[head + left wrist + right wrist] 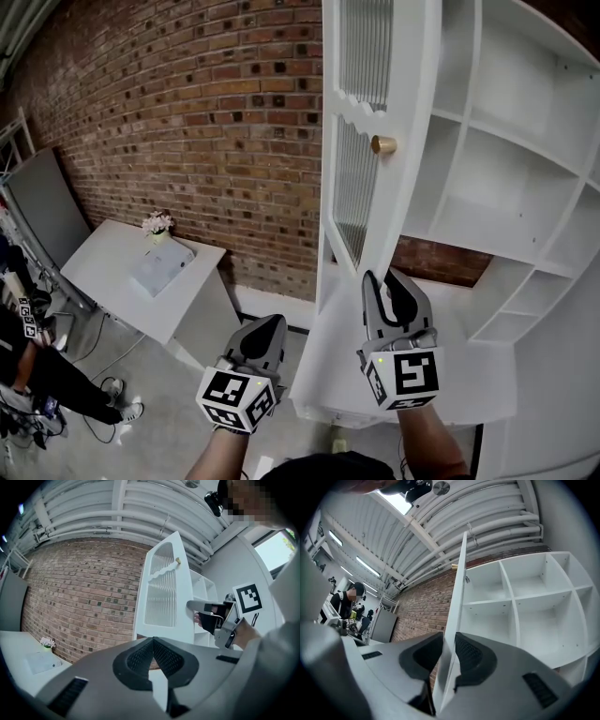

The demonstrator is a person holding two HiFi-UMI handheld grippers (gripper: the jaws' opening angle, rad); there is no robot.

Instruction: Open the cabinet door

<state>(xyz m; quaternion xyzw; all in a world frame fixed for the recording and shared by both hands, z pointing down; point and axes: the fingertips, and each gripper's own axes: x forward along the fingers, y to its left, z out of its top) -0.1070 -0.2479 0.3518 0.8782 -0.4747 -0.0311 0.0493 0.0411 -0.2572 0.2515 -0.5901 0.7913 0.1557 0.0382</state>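
Note:
The white cabinet door (412, 94) with ribbed glass panes and a brass knob (382, 144) stands swung out from the open white shelves (506, 178). My right gripper (384, 278) clamps the door's lower free edge, one jaw on each face. In the right gripper view the door's thin edge (457, 602) runs up from between the jaws of that gripper (449, 639). My left gripper (272, 323) hovers to the left of the door, shut and holding nothing. In the left gripper view its tips (153, 640) meet in front of the door (164, 592), with the right gripper (192, 610) on the door's edge.
A brick wall (187, 112) runs behind the cabinet. A white table (112, 272) with a small flower pot (157, 225) and a white box stands at the left. A person's legs (56, 384) show at the lower left, near a grey panel (42, 206).

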